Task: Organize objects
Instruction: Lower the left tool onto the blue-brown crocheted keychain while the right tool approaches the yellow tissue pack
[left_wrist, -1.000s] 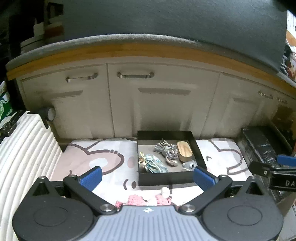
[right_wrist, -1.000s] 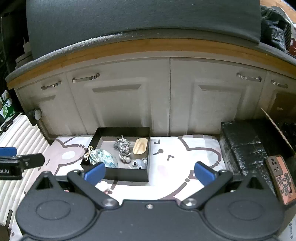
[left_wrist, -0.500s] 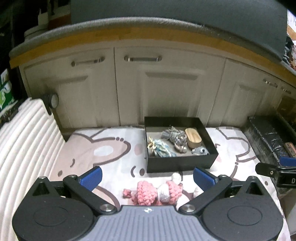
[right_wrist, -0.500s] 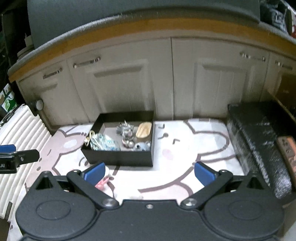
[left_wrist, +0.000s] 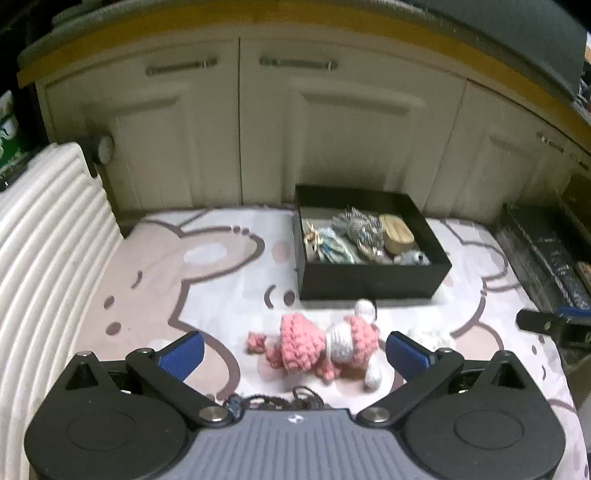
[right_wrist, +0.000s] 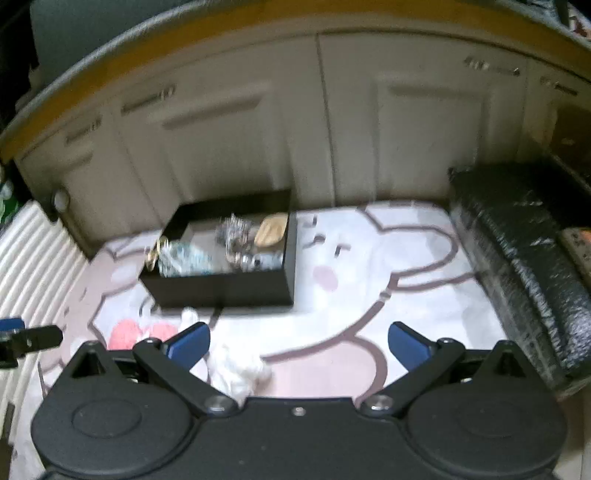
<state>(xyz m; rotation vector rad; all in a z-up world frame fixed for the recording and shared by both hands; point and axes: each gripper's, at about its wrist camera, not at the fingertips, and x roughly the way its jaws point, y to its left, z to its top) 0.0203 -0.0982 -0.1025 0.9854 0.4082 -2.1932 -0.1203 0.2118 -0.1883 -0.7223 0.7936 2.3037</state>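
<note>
Doll (left_wrist: 325, 345), pink crochet, lies on the mat (left_wrist: 207, 280) just in front of the box (left_wrist: 369, 284), between the spread blue pads of the left gripper (left_wrist: 293, 350). Left to right: ribbed white case (left_wrist: 48, 236); left gripper, jaws wide, holding nothing; doll; white tuft (right_wrist: 236, 373); right gripper (right_wrist: 299, 341), likewise wide and empty. Box already holds several trinkets. Step in hand, judged: approach to pick. Next move calls for lowering the left jaws astride the doll, closing, then lifting over the near wall.

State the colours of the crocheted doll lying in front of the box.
Pink and white crocheted yarn doll; clearest in the left wrist view.
</note>
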